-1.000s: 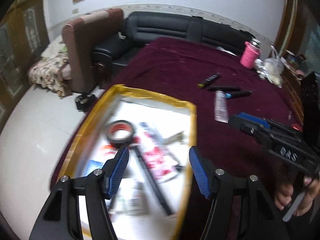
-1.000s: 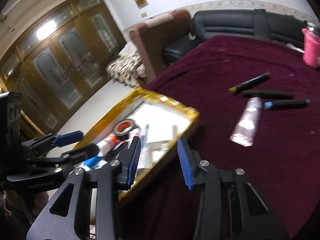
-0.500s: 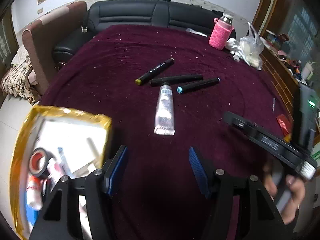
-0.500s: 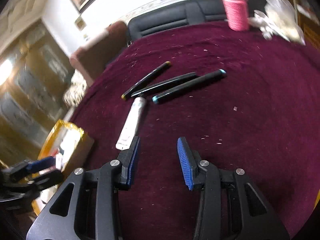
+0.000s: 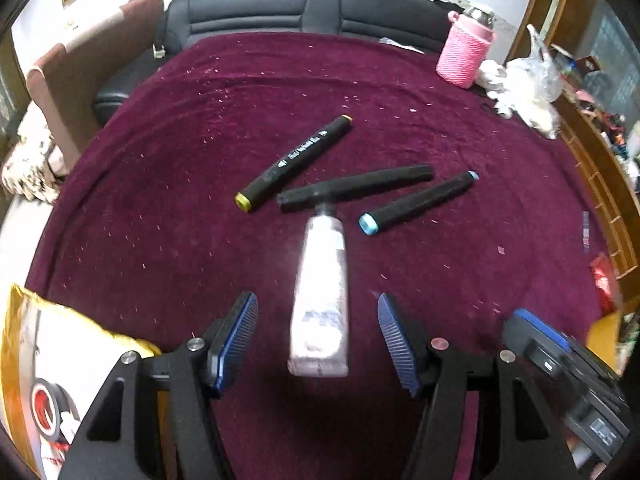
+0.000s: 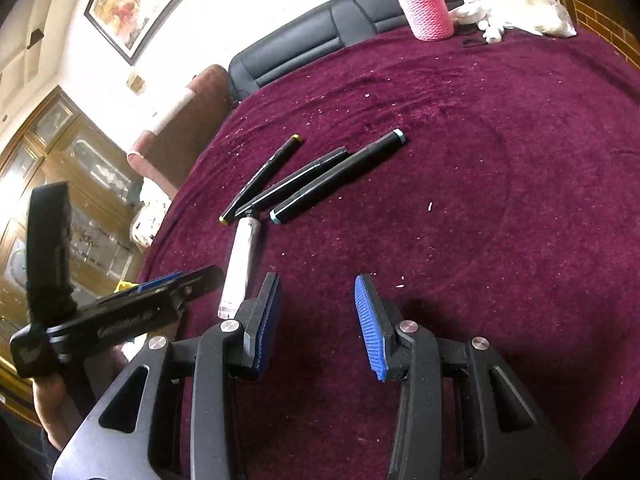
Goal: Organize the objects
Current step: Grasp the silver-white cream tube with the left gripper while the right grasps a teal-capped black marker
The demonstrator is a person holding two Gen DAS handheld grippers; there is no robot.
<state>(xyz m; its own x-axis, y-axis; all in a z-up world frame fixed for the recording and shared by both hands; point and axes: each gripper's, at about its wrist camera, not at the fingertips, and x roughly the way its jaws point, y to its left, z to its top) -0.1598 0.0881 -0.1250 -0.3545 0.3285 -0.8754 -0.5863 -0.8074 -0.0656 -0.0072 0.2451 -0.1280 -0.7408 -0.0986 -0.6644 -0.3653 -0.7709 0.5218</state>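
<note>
1. Left gripper [image 5: 318, 340]: fingers apart, nothing clamped; straddling the flat end of the pale tube [image 5: 320, 300] without touching it.
2. Tube lying on the maroon worktop [image 5: 160, 200], long axis running straight away from those fingers, cap touching the middle black marker [image 5: 356, 188].
3. Right gripper [image 6: 318, 322]: fingers apart, empty; tube off to its left, so left hand judged nearer.

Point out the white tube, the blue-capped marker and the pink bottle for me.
white tube [image 5: 322, 280], left wrist view, mid body.
blue-capped marker [image 5: 420, 202], left wrist view, middle of barrel.
pink bottle [image 6: 428, 4], right wrist view, knitted sleeve.
</note>
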